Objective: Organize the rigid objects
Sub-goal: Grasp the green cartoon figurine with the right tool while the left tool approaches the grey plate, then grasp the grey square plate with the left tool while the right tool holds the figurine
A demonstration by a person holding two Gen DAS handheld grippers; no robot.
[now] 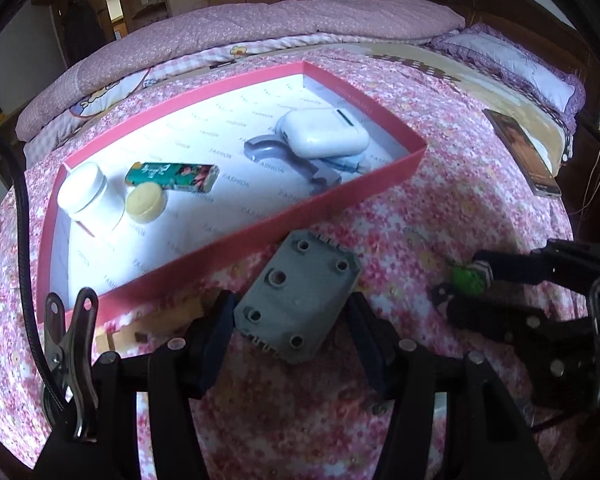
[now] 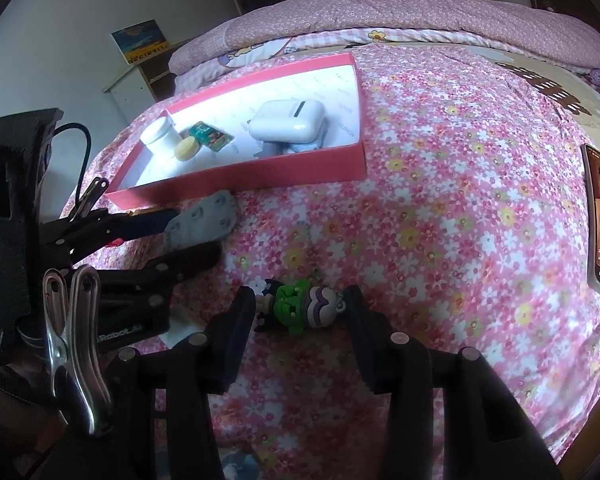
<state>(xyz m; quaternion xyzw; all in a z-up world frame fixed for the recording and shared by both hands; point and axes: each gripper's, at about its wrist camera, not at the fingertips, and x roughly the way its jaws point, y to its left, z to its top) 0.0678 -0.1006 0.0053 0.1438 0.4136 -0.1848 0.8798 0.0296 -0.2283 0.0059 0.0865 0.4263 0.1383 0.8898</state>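
Pink floral bed (image 1: 440,208) carries everything we list. Pink tray (image 1: 228,240): white jar, patterned tin, white case inside. Grey plastic block (image 1: 296,300): on bedspread just beside tray's near wall, clamped by left hand-held gripper (image 1: 290,320) across its long sides; we judge it stiff, light, matte, secure grip. Green toy figure (image 2: 300,308): lying on bedspread, gripped end to end by right hand-held gripper (image 2: 298,312); we judge it hard, light, rounded, may pivot, so better taken across its body.

The plate (image 1: 298,300) lies before the box (image 1: 228,240), the figurine (image 2: 300,306) to its right.
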